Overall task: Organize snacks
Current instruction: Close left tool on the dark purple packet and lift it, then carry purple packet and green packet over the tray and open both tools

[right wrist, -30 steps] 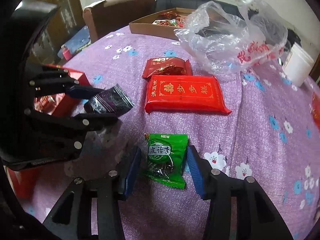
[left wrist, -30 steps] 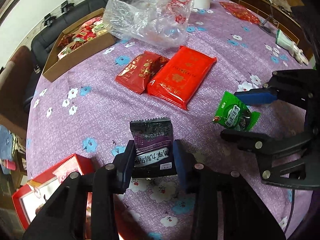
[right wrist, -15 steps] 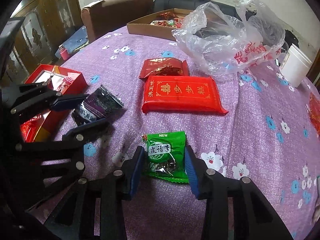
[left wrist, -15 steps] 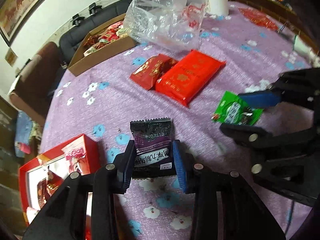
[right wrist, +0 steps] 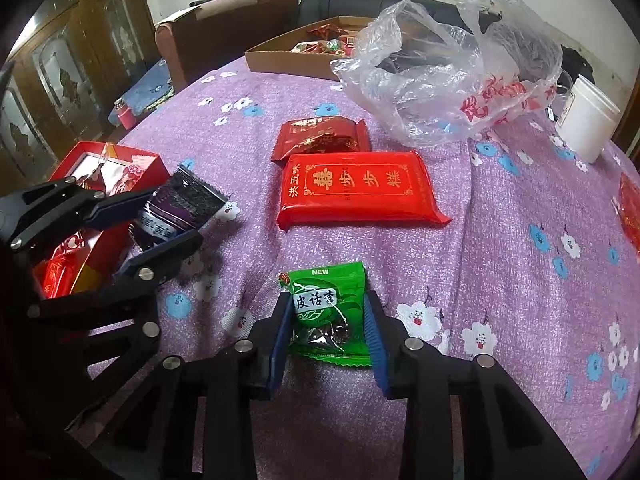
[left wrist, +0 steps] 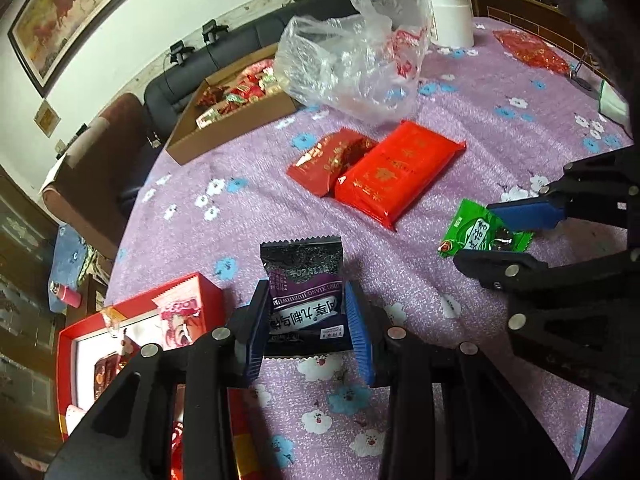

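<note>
My left gripper (left wrist: 305, 294) is shut on a dark purple snack packet (left wrist: 302, 264) and holds it a little above the purple flowered cloth. Just to its left stands an open red gift box (left wrist: 64, 344). The right wrist view shows that gripper (right wrist: 160, 216) and its packet (right wrist: 180, 208) beside the red box (right wrist: 80, 152). My right gripper (right wrist: 328, 304) points down at a green snack packet (right wrist: 324, 280) lying on the cloth. Its jaws are closing, and both pads touch the packet's sides. From the left wrist, the right gripper (left wrist: 480, 234) straddles the green packet (left wrist: 468, 228).
A large flat red pack (right wrist: 356, 188) and a smaller dark red pack (right wrist: 320, 136) lie mid-table. Behind them are a crumpled clear plastic bag (right wrist: 440, 80), a cardboard tray of snacks (right wrist: 280, 60) and a white jar (right wrist: 586, 120). Another red pack (left wrist: 528, 48) lies far right.
The right gripper's jaws have drawn in onto the green packet. The left gripper, still holding the purple packet, has swung left toward the red box.
</note>
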A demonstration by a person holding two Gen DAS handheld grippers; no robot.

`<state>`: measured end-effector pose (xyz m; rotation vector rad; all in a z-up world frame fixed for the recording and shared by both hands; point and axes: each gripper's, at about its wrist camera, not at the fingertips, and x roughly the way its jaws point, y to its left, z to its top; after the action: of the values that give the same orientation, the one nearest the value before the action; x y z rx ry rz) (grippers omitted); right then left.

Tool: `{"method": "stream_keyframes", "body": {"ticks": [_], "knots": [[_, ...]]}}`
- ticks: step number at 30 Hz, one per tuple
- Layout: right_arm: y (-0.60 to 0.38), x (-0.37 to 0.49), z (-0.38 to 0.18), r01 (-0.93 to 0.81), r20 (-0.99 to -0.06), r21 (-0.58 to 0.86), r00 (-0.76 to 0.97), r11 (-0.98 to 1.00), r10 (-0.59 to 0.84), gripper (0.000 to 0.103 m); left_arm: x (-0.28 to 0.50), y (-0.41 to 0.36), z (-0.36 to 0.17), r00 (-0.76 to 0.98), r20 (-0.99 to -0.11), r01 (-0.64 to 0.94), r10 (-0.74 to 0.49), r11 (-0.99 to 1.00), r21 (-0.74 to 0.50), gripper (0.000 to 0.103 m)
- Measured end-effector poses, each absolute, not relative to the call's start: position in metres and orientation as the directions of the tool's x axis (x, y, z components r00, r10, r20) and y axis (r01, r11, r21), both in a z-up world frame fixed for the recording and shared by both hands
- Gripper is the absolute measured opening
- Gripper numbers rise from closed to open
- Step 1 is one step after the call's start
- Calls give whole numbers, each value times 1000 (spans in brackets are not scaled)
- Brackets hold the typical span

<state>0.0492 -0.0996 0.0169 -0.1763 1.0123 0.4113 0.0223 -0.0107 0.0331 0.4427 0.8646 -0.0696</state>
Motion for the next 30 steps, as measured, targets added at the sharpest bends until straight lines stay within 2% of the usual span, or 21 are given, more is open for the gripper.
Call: {"method": "stream_keyframes", "body": {"ticks": [15, 24, 30], "knots": [[-103, 48, 22, -397, -845, 86, 457, 914, 278, 34, -7, 1, 59, 701, -704, 192, 119, 918, 346, 34], [-113, 51, 23, -365, -843, 125, 451, 922, 293, 34, -53, 36, 77, 695, -719, 185, 21, 960, 208, 34], [-104, 48, 25, -387, -836, 152, 441, 910, 327, 34, -82, 65, 87, 716, -698, 134, 24, 976, 170, 34]]}}
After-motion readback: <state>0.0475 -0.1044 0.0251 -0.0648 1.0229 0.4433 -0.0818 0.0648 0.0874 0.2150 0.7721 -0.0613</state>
